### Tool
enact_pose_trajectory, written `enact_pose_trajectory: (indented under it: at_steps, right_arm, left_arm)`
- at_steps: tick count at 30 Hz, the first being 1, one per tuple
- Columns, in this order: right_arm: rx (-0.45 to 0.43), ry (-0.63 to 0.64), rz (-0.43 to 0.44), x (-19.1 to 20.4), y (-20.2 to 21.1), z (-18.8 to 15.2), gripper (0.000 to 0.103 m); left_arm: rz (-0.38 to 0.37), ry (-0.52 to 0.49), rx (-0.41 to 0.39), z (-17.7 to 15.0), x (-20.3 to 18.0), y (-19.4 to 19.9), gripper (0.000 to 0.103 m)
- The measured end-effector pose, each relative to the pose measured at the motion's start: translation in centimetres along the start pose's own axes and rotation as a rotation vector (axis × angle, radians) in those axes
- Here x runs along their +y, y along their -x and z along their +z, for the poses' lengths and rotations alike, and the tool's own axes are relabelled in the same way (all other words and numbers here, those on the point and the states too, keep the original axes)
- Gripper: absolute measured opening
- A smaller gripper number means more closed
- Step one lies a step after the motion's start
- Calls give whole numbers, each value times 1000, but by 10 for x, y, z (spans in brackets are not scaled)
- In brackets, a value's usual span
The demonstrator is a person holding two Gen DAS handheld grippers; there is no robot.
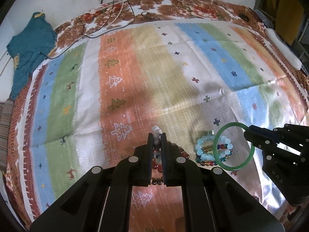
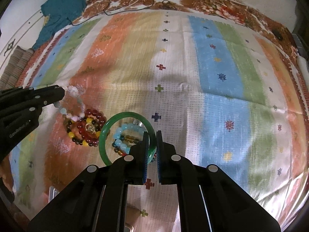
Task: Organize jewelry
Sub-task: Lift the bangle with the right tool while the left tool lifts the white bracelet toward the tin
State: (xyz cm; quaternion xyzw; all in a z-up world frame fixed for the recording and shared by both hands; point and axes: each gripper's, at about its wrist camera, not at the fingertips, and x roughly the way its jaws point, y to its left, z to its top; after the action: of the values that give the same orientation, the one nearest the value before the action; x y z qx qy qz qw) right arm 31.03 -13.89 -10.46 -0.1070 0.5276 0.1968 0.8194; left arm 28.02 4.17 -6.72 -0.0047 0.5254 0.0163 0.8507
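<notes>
My left gripper (image 1: 156, 135) is shut on a pale pink and white bead bracelet (image 2: 77, 104), which hangs from its tips above the striped cloth; in the right wrist view this gripper (image 2: 62, 93) enters from the left. My right gripper (image 2: 153, 135) is shut on a green bangle (image 2: 104, 135), lifted off the cloth; the left wrist view shows the bangle (image 1: 216, 148) held at its upper right by that gripper (image 1: 248, 132). On the cloth below lie dark red and yellow-brown bead bracelets (image 2: 87, 131) and light blue and multicoloured bead bracelets (image 1: 202, 150).
A colourful striped cloth (image 1: 135, 77) covers the bed. A teal garment (image 1: 29, 44) lies at the far left corner, and black and white cables (image 1: 108, 19) trail across the far edge. A white bar-shaped object (image 1: 283, 46) lies along the right edge.
</notes>
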Motion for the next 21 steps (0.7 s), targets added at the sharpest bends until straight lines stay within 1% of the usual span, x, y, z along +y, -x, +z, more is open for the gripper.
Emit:
enact_pose_trajectory:
  at_steps: [8, 16, 21]
  right_arm:
    - [-22, 19, -5, 4, 13, -6, 8]
    - [-49, 35, -3, 11, 27, -14, 8]
    - [-64, 37, 1, 12, 35, -19, 8]
  left_arm:
    - [-23, 21, -35, -7, 3, 21, 7]
    - [-19, 32, -52, -19, 5, 36, 7]
    - [-41, 40, -73, -26, 5, 51, 7]
